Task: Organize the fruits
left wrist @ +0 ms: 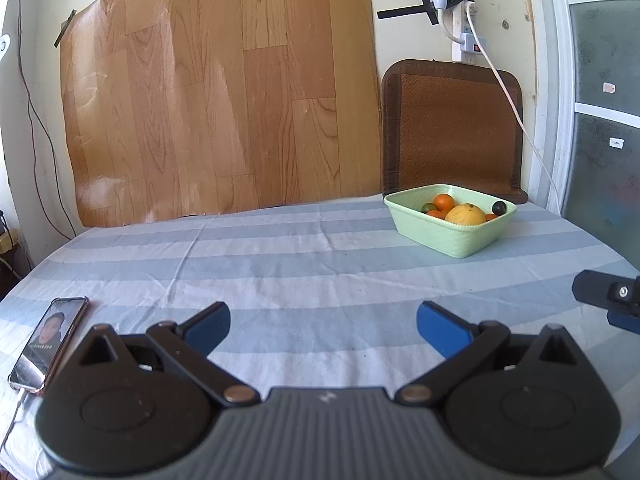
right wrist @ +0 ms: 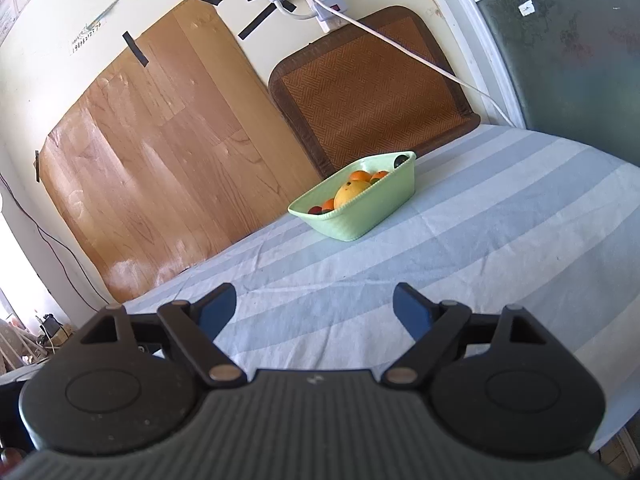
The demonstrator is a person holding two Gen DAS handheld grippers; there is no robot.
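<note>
A pale green basket (left wrist: 440,236) stands at the far right of the striped table and holds several fruits: a large yellow one (left wrist: 465,215), small oranges (left wrist: 444,201), a green one and a dark plum (left wrist: 499,208). It also shows in the right wrist view (right wrist: 372,208), with the yellow fruit (right wrist: 350,194) in it. My left gripper (left wrist: 323,326) is open and empty, low over the near table, well short of the basket. My right gripper (right wrist: 314,306) is open and empty, also well short of the basket. Part of the right gripper shows at the left view's right edge (left wrist: 610,294).
A phone (left wrist: 48,344) on a cable lies at the table's near left. A brown woven mat (left wrist: 452,128) leans on the wall behind the basket, beside a wood-pattern sheet (left wrist: 220,92). A white cable (left wrist: 516,112) hangs from a wall power strip. The blue-striped cloth (left wrist: 320,256) covers the table.
</note>
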